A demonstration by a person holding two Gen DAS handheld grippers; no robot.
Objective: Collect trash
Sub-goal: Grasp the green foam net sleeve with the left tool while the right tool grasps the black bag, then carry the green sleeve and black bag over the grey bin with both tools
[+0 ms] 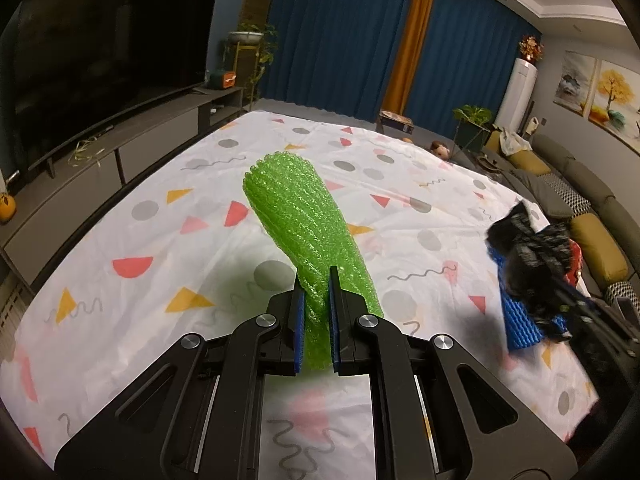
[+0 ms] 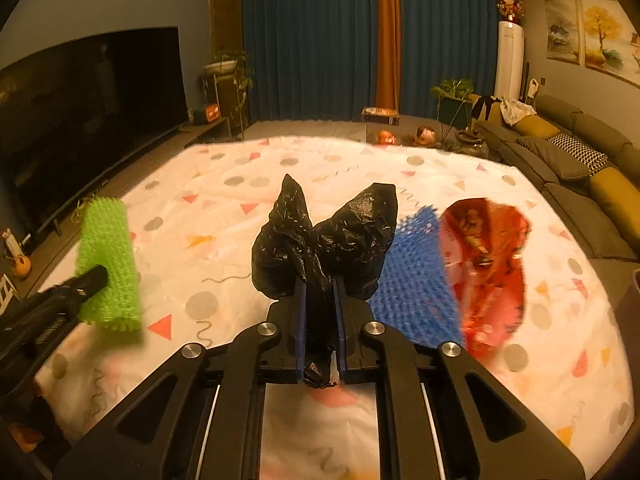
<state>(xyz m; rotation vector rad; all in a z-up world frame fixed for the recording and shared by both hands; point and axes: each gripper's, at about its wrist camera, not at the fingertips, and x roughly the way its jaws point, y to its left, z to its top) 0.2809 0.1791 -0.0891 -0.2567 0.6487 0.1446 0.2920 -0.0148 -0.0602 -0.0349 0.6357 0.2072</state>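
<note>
A: What's nearest?

B: Two grippers. The left gripper (image 1: 316, 280) pinches one green foam net (image 1: 296, 220); the right gripper (image 2: 320, 284) clamps one black trash bag (image 2: 324, 240).

A: Beyond the bag?

B: Just to its right, one blue foam net (image 2: 416, 272), then one red wrapper (image 2: 492, 272), both above the patterned sheet (image 2: 248, 184).

A: Room?

B: Bare sheet runs beyond the bag to its far edge.
</note>
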